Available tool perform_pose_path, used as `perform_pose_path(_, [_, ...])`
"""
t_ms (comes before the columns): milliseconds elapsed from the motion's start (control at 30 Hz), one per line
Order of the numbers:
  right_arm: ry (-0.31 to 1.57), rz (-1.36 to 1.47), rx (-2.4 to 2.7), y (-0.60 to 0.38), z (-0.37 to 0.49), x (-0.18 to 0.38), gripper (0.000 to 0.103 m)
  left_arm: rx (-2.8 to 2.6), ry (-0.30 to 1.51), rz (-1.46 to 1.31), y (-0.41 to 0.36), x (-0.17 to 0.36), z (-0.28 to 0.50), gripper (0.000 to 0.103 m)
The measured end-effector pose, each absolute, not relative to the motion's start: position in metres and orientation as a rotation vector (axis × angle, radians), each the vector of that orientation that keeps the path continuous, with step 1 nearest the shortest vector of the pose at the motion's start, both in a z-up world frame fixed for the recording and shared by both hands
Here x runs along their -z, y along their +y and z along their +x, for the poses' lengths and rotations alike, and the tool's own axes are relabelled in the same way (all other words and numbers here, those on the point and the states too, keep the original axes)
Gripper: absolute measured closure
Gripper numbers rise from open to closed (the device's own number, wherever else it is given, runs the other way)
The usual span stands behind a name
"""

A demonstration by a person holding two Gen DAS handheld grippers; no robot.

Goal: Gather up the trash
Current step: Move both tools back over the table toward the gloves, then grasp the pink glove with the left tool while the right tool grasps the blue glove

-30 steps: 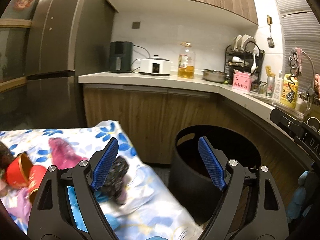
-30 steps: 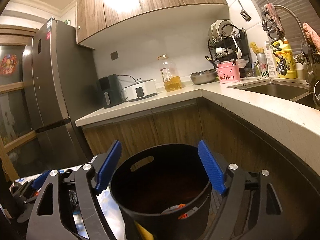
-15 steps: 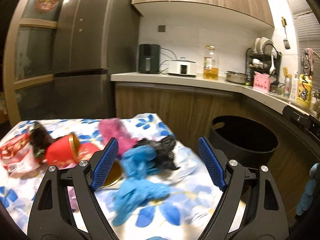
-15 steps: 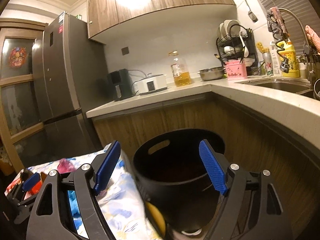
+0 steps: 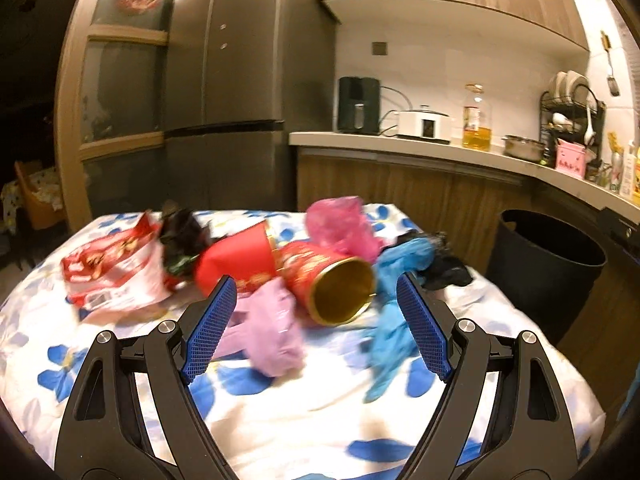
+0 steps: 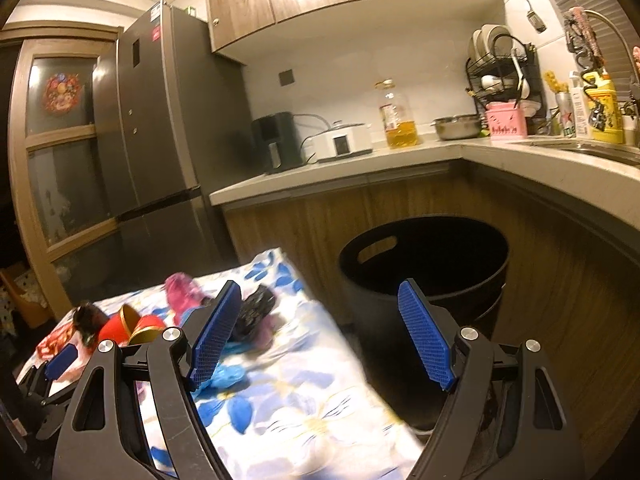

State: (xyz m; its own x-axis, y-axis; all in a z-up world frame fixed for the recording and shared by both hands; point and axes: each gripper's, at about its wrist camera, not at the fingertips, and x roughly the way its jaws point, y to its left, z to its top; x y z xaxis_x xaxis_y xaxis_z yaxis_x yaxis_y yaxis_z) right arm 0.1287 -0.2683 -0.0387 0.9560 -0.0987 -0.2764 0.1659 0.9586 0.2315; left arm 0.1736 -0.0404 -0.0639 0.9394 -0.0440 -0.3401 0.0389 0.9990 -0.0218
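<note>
Black bin [image 6: 424, 268]: on the floor against the wooden cabinets, just beside the flowered table [image 5: 280, 412]; its inside is too dark to read.

Trash on the table beside the bin, blurred: red-and-gold can [image 5: 328, 280] on its side, red cup [image 5: 236, 260], pink bag [image 5: 340, 222], lilac bag [image 5: 272, 336], blue gloves [image 5: 396, 300], black wrapper [image 5: 182, 236], snack packet [image 5: 112, 272].

Left gripper [image 5: 316, 326]: spread wide, empty, over the trash beside the bin.

Right gripper [image 6: 318, 332]: spread wide, empty, facing the bin; it hides part of the table edge.
</note>
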Motion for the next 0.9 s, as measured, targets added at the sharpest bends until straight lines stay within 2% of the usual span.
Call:
perform_pose_path(300, [0.281,0.225,0.101,-0.232,0.137,0.046,0.024,0.000,0.391,-0.056,0.000,0.077,0.188,0.023])
perform_pose_path(500, [0.298,0.216,0.083,-0.213,0.146,0.051,0.024,0.034,0.448,-0.034,0.001,0.082,0.205,0.030])
perform_pose_path(600, [0.315,0.205,0.075,-0.203,0.152,0.056,0.024,0.046,0.504,-0.029,0.000,0.091,0.213,0.042])
perform_pose_path(667, [0.332,0.197,0.067,-0.196,0.157,0.062,0.024,0.056,0.552,-0.039,0.001,0.096,0.221,0.054])
perform_pose_path(800, [0.360,0.180,0.053,-0.182,0.166,0.072,0.024,0.091,0.589,-0.078,0.007,0.104,0.224,0.070])
perform_pose_path(867, [0.379,0.168,0.048,-0.173,0.171,0.079,0.024,0.108,0.594,-0.089,0.007,0.105,0.225,0.084])
perform_pose_path(900, [0.387,0.162,0.046,-0.170,0.174,0.082,0.024,0.117,0.596,-0.094,0.008,0.106,0.225,0.087])
